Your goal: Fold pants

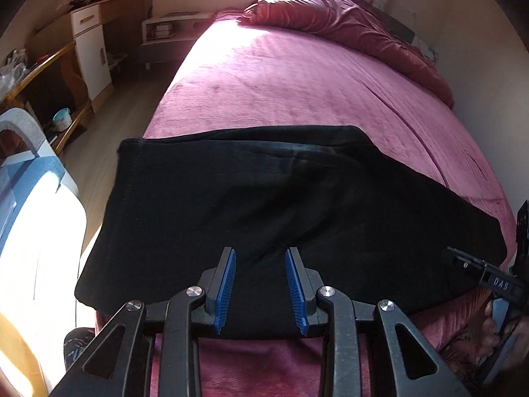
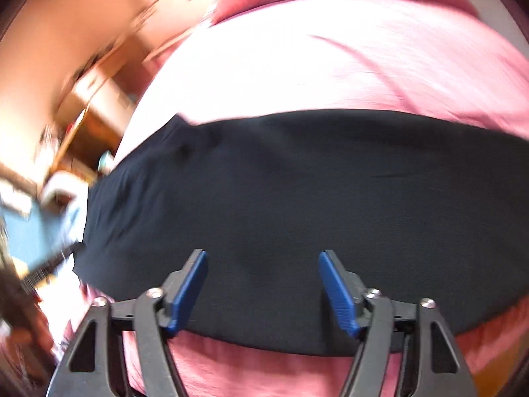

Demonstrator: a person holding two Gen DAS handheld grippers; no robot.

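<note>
The black pants [image 1: 281,205] lie folded in a wide band across the near end of the pink bed [image 1: 297,76]. Their stitched hem edge is at the left. My left gripper [image 1: 261,254] is open and empty, its blue pads just above the pants' near edge. My right gripper [image 2: 263,258] is open wider and empty, over the near edge of the pants [image 2: 297,192]. The right wrist view is motion-blurred. The right gripper's body shows at the far right of the left wrist view [image 1: 489,278], beside the pants' right end.
A red pillow and bedding [image 1: 347,29] lie at the head of the bed by the wall. Left of the bed are wood floor [image 1: 109,152], a wooden desk with white drawers [image 1: 89,53], and a white and blue object [image 1: 33,198] close by.
</note>
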